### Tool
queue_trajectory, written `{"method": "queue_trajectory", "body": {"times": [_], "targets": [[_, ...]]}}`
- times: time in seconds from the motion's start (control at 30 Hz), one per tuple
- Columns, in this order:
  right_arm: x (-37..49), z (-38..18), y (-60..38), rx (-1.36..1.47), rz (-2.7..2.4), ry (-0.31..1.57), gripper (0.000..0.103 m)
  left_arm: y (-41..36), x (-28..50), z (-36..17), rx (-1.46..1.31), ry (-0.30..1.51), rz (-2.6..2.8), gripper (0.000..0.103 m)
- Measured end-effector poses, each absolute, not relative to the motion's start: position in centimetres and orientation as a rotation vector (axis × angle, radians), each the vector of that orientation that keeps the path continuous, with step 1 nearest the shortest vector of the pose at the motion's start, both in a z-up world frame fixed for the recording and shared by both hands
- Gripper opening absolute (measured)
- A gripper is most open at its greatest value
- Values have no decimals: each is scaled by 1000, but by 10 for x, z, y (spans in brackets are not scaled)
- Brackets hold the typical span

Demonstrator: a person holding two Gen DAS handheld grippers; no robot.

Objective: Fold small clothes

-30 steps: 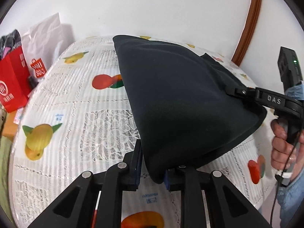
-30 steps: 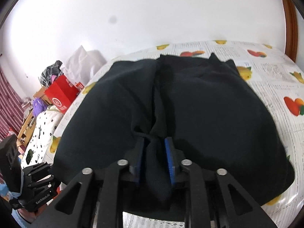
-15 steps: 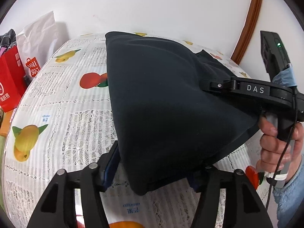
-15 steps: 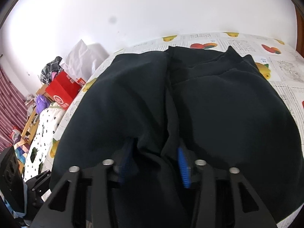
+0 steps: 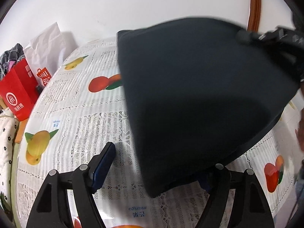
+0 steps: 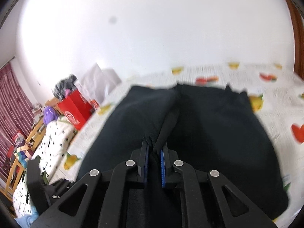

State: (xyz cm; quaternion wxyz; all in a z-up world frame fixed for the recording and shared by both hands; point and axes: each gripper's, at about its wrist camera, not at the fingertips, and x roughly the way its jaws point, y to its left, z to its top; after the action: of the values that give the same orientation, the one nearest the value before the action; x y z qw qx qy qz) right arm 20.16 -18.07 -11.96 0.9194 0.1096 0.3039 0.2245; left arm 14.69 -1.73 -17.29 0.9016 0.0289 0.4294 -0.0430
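Black garment (image 5: 199, 98) lies on the fruit-print tablecloth (image 5: 79, 117), one edge lifted toward 1 o'clock in the left wrist view. Right gripper (image 6: 154, 152) is pressed together on a bunched fold of the cloth at the middle seam; its jaws have just been closing with fabric between them. Left gripper (image 5: 157, 169) is spread wide, jaws just been opening; the garment's corner hangs between them, left blue pad (image 5: 102, 163) clear of it, right pad hidden under the cloth. In the left view the right tool shows blurred at 2 o'clock, at the garment's raised edge.

Containers: red paper bag (image 5: 17, 93) at 9 o'clock off the table's edge, dark checked fabric (image 5: 11, 57) sticking out of its top. White bag (image 5: 47, 45) behind it, contents not visible. Small red-logo bag (image 5: 43, 76) beside them, contents unclear.
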Motion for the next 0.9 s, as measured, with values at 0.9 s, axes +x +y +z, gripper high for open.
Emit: {"method": "queue_trajectory", "body": {"times": [0.9], "targets": [[210, -170, -245, 198, 256, 778, 11, -61, 152, -172, 102, 907, -162, 83]]}}
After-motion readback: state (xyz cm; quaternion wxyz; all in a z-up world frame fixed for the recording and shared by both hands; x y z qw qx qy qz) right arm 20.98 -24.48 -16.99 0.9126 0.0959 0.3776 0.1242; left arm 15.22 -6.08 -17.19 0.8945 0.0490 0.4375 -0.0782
